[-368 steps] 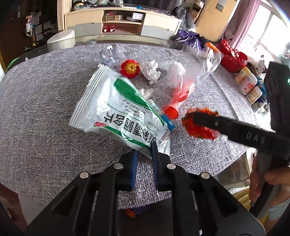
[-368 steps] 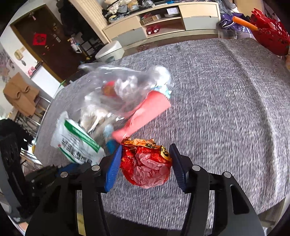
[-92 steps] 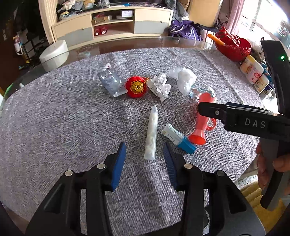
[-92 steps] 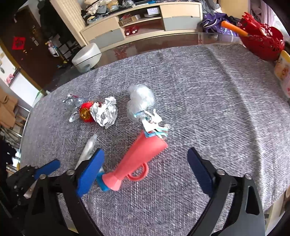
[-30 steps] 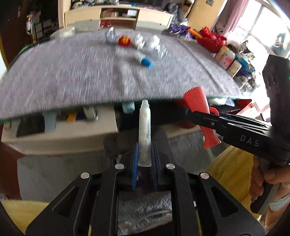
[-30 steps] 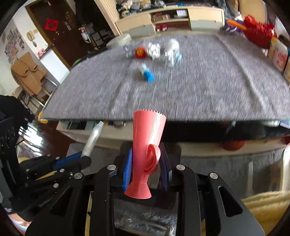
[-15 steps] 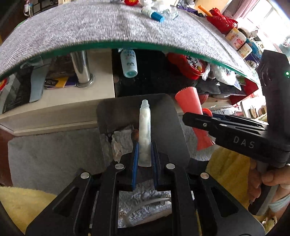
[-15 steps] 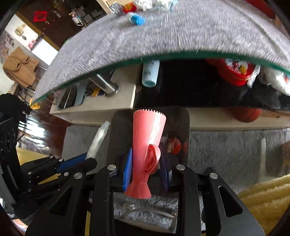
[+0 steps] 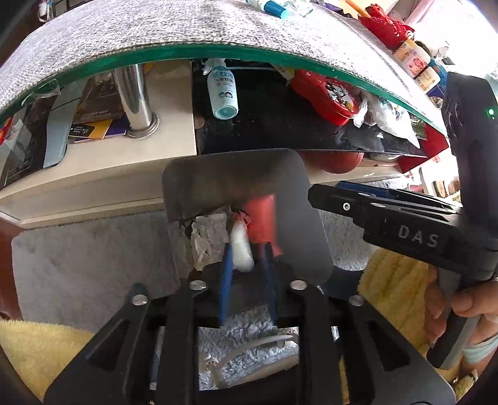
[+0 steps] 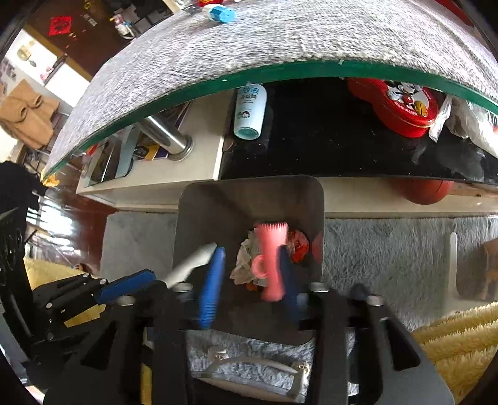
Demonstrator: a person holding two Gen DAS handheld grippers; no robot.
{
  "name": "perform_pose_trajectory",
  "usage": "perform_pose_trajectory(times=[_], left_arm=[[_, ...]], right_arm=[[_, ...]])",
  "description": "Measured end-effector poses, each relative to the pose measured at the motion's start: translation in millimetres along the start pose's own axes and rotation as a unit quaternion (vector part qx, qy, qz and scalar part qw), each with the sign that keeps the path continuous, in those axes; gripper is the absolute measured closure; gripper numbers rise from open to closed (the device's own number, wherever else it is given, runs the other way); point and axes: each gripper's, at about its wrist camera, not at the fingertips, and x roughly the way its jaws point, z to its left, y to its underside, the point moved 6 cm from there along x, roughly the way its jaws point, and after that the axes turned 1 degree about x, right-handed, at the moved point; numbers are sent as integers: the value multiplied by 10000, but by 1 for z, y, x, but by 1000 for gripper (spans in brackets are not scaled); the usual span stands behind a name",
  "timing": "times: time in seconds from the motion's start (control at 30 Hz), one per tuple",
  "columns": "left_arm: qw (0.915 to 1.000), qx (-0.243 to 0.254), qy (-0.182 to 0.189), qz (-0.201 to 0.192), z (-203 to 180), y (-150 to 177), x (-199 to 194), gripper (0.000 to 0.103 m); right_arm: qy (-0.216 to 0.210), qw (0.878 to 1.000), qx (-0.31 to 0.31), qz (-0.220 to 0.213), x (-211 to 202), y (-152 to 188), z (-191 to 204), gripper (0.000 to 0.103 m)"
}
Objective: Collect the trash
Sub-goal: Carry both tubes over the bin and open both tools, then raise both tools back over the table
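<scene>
Both grippers hang over a grey metal bin (image 9: 193, 187) on the floor in front of the table; it also shows in the right wrist view (image 10: 202, 205). My left gripper (image 9: 246, 249) is open, and the white tube (image 9: 241, 249) drops blurred between its fingers; it also shows in the right wrist view (image 10: 193, 261). My right gripper (image 10: 250, 258) is open, and the pink plastic horn (image 10: 270, 249) falls blurred into the bin. Crumpled white paper (image 9: 208, 233) and a red wrapper (image 10: 298, 243) lie inside the bin.
The grey-clothed glass table (image 9: 155, 28) overhangs just behind the bin, with a blue-capped tube (image 10: 218, 12) on top. A lower shelf holds a white bottle (image 9: 222, 90), a red tin (image 10: 401, 102) and a chrome leg (image 9: 133, 99). Grey rug and yellow towels surround the bin.
Both grippers have opened over the bin. The white tube and the pink horn have been let go and are falling into it.
</scene>
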Motion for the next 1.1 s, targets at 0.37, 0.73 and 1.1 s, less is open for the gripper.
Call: perform_pose_trajectory(times=[0.37,0.73,1.1], left_arm=[[9995,-182,-71,-245,4,-9,-22,36],[9950,-51,-387,-919,3,-50,-89,13],[9874,258,-609,-1435,-9,-130,-133,10]], right_arm=[[-17,9988,382,-304,-26,-11,-15,28],[33,9944,321,-1010,-100,-61,-16,11],[480,9848,7,-1671,-151,-155,-16,9]])
